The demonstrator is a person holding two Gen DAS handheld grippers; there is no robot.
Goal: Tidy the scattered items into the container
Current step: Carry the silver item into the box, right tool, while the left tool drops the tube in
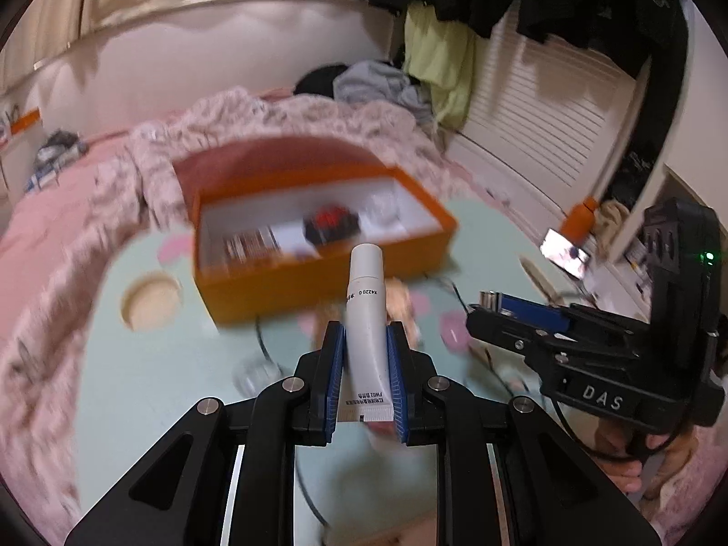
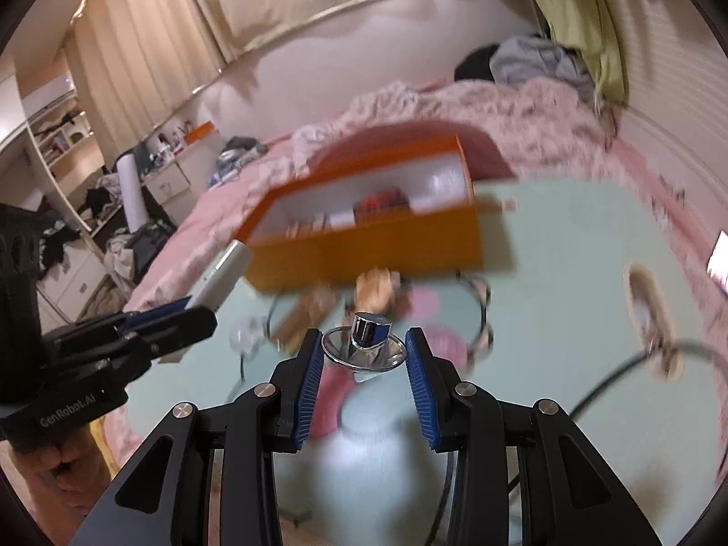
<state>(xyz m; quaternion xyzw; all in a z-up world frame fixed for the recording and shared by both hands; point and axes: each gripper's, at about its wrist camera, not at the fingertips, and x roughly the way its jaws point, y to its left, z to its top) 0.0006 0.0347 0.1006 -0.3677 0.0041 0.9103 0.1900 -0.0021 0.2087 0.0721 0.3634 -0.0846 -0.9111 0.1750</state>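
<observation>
Rumpled pink blanket (image 1: 282, 113), heaped clothes (image 1: 377, 84), beige curtains (image 2: 150, 45), white louvred doors (image 1: 546, 104).

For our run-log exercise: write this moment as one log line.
left tool: shut on white tube | right tool: shut on chrome knob | orange box: ahead, partly filled

Black linkage tongs (image 1: 366, 359) with ribbed blue pads, silver pivot screws, seemingly "DAS" lettering.

Orange box (image 1: 318, 268) stands straight ahead, top open, near wall in my path. Inside, the left and middle are taken up by things; right end looks freer. Mint table (image 1: 150, 377) left of me is bare. Other gripper (image 1: 518, 318) crowds my right side; cables (image 2: 605, 377) loop there.
</observation>
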